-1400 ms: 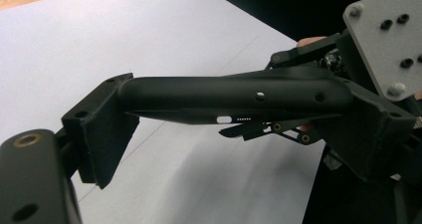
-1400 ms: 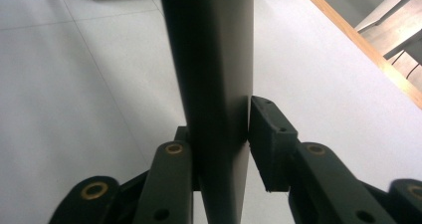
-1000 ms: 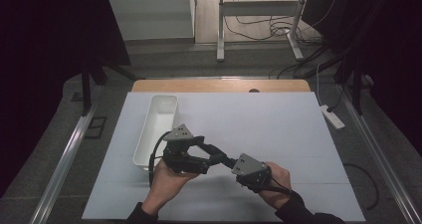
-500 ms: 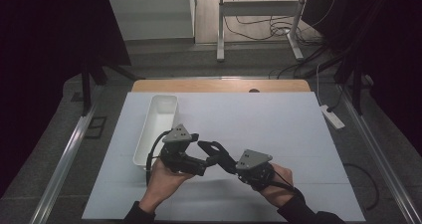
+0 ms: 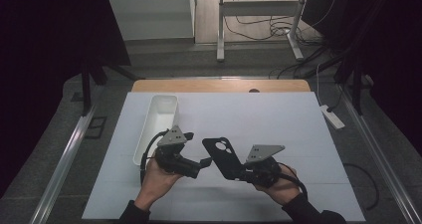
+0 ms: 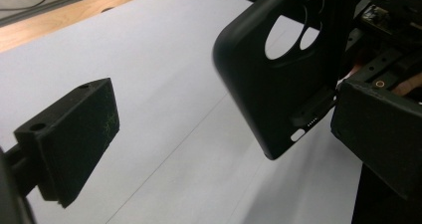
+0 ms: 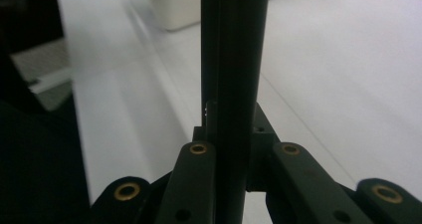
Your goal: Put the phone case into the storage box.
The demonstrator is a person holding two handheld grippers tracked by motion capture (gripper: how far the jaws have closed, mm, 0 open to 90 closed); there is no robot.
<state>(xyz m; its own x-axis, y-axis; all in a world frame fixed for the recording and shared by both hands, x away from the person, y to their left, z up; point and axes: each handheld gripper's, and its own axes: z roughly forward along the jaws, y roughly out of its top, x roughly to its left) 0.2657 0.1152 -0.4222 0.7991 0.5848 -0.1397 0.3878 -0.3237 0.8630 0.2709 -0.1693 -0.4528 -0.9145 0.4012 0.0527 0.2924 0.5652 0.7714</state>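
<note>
A black phone case (image 5: pixel 222 156) with a round camera cutout stands tilted up over the white table mat (image 5: pixel 278 119). My right gripper (image 5: pixel 240 173) is shut on its lower end. In the right gripper view the phone case (image 7: pixel 234 55) shows edge-on, clamped in the right gripper (image 7: pixel 232 139). Just left of the case my left gripper (image 5: pixel 202 164) is open. In the left gripper view the phone case (image 6: pixel 278 84) hangs between the wide-apart jaws of the left gripper (image 6: pixel 224 144), close to the right-hand one; I see no contact with the left pad (image 6: pixel 74 139).
A long white tray (image 5: pixel 160 119) lies on the mat at the left, just beyond the left hand. A wooden table edge (image 5: pixel 219 86) runs along the back. A white power strip (image 5: pixel 331 116) lies off the mat's right side.
The two grippers have drawn apart: the right one has moved right with the case, which now stands more upright. The left gripper has shifted slightly left.
</note>
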